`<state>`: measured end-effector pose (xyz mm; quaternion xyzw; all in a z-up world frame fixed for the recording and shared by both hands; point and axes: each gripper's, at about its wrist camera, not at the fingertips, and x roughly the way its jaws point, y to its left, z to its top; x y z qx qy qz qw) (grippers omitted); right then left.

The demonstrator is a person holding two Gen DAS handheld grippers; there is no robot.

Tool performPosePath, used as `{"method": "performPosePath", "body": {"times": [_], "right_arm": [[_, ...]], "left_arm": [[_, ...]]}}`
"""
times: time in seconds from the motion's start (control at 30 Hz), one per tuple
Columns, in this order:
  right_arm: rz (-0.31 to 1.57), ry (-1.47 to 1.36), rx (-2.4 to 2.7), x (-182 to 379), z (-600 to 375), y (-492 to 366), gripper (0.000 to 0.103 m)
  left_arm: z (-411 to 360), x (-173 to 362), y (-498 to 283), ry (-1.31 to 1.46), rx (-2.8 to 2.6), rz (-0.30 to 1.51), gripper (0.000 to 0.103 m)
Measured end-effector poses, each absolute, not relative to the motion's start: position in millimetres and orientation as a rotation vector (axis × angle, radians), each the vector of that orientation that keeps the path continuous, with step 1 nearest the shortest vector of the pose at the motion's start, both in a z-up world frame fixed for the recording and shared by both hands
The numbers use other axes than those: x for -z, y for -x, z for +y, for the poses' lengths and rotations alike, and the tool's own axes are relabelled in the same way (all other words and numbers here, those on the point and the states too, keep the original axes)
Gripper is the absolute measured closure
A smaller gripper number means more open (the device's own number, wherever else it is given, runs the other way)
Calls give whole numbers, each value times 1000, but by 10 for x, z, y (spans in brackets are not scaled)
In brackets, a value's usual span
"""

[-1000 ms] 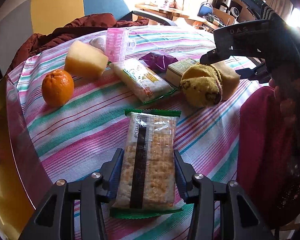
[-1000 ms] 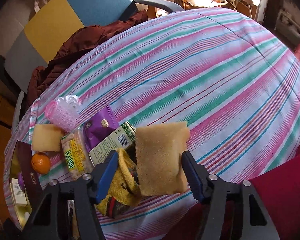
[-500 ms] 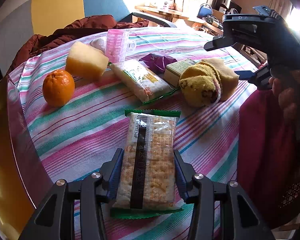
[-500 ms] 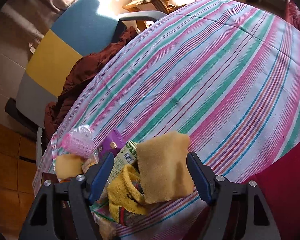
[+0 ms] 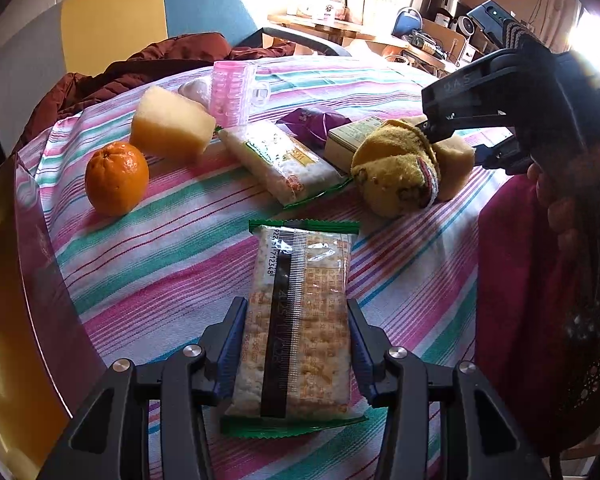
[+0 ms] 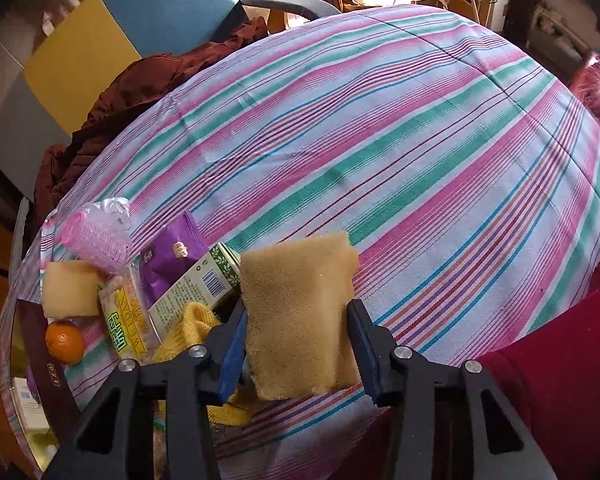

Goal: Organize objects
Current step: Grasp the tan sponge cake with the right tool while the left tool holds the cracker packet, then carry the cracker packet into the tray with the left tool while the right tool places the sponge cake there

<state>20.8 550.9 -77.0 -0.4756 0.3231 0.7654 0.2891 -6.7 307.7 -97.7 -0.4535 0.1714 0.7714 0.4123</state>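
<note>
The left gripper [image 5: 297,344] was clamped on a cracker packet [image 5: 300,320] above the striped tablecloth [image 5: 172,248]. The right gripper [image 6: 298,340] gripped a brown sponge [image 6: 298,312] beside a yellow sock [image 5: 396,172].

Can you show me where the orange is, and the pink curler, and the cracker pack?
orange [image 5: 117,178]: left wrist view, middle of its peel.
pink curler [image 5: 231,94]: left wrist view, its ribbed side.
cracker pack [image 5: 300,312]: left wrist view, clear wrapper over the crackers.
</note>
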Motion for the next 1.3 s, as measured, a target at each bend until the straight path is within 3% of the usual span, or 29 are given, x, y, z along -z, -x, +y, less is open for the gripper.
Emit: {"method": "performPosePath", "body": {"times": [0.23,0.47,0.77,1.07,1.3], "right_arm": [[899,968,-2204,298,5435,-521,55],[851,878,-2337,-122,5202,-797,53],[830,1089,-2670,-187,4128,-193,53],[784,1381,-2846,74,3068,303,53],[600,1546,-2947,207,2393,458,53]], "left_arm": [[3032,916,98,1170,-1931,409,57],[2817,636,47,1137,-1931,342,57],[2007,-46,237,1074,-2088,108,57],[863,12,780,1166,-2334,-91,57],[420,23,1017,1196,-2391,-199,57]]}}
